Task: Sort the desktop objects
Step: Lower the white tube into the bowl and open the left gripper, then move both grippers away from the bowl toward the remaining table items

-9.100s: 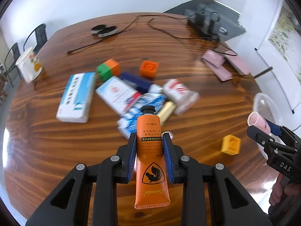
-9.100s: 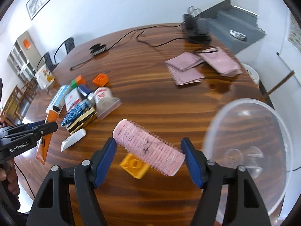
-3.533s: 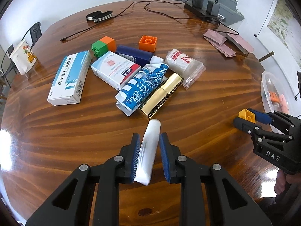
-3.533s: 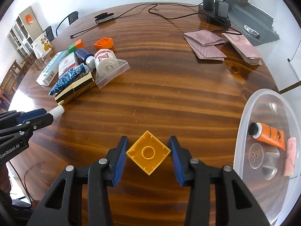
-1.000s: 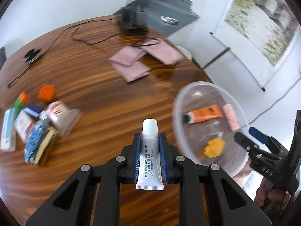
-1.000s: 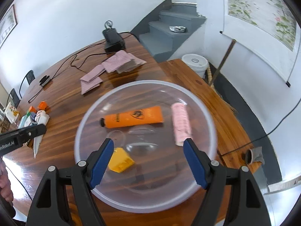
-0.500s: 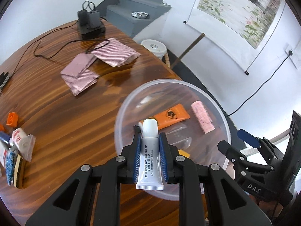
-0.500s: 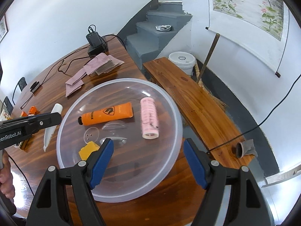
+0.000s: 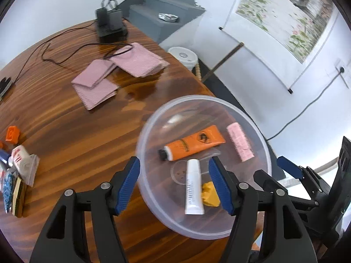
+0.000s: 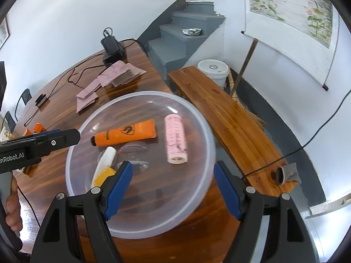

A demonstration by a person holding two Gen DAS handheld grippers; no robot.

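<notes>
In the clear plastic bowl (image 9: 153, 206) near the edge of the wooden surface (image 9: 65, 127), the white tube (image 9: 193, 186) lies loose beside the yellow block (image 9: 211, 194) and below the orange tube (image 9: 193, 143), with the pink roller (image 9: 239, 142) to the right. The left tongs (image 9: 174, 185) are opening, pads clear of the tube, and the right tongs (image 10: 173, 189) stand apart, empty. The tube looks light, soft and slick, so it is probably best pinched across its flat mid-body, not by the cap.

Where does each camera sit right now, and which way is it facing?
Left wrist: on the left gripper, looking steeply down into the clear bowl; its jaws are opening, the white tube lies loose below; right gripper at right.
Right wrist: on the right gripper, open over the same bowl; left gripper and a hand at left.
Shared: bowl, white tube, orange tube, pink roller.
</notes>
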